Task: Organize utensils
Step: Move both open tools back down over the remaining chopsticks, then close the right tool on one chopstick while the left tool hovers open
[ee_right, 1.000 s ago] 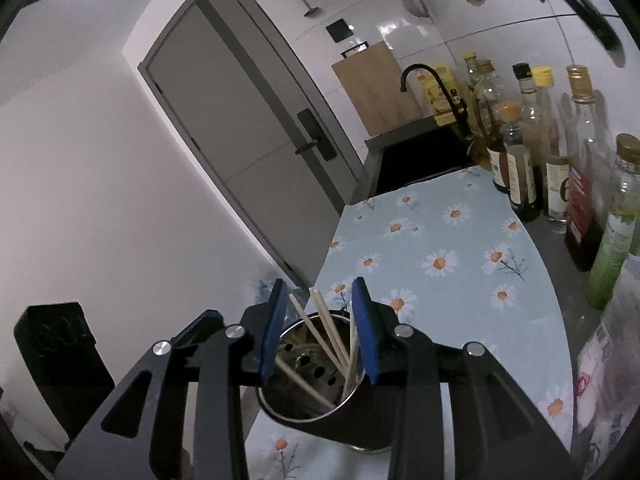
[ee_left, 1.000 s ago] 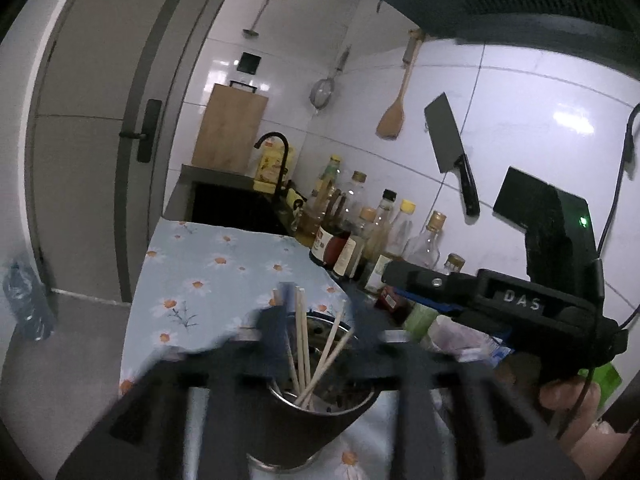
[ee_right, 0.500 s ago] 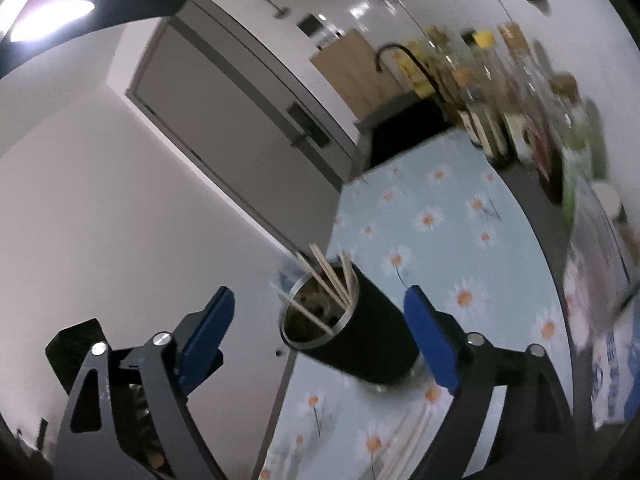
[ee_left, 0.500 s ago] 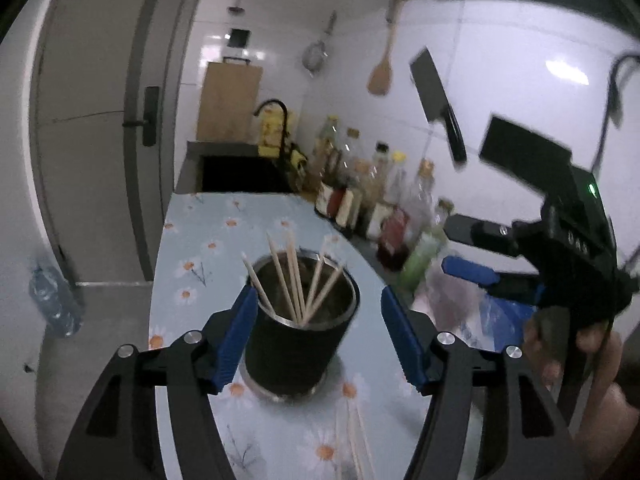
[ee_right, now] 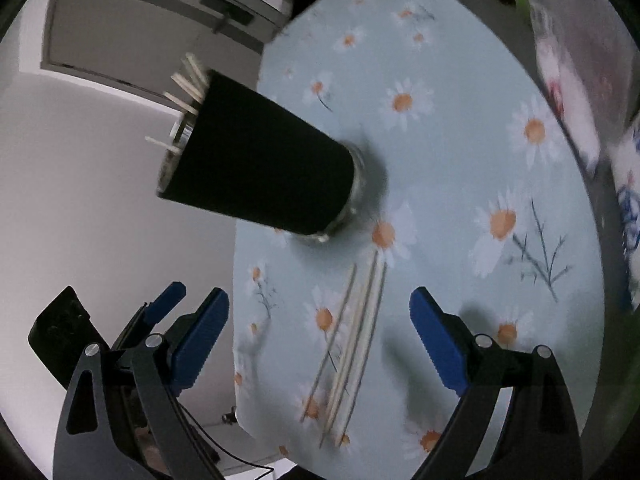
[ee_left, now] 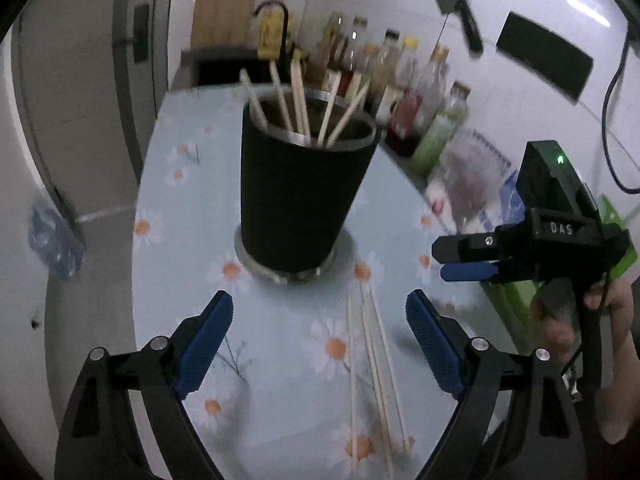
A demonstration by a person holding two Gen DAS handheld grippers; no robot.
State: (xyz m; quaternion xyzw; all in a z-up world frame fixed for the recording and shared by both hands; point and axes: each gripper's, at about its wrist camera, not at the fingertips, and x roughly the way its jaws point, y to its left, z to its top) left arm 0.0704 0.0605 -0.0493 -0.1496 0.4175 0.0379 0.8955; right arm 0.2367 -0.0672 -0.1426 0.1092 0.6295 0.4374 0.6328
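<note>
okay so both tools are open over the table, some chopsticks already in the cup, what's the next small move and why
Probably lower the right tool onto the loose chopsticks lying on the daisy cloth and close on one. It is open and almost straddles them, and the black holder just beyond already has several standing in it.

Light: dim, bluish indoor cast.
Glare: bright patch on the far right wall tiles (ee_left: 582, 2).
Blur: far bottles (ee_left: 404, 80) were smeared.
Edges: fisheye bending, dark corners.
</note>
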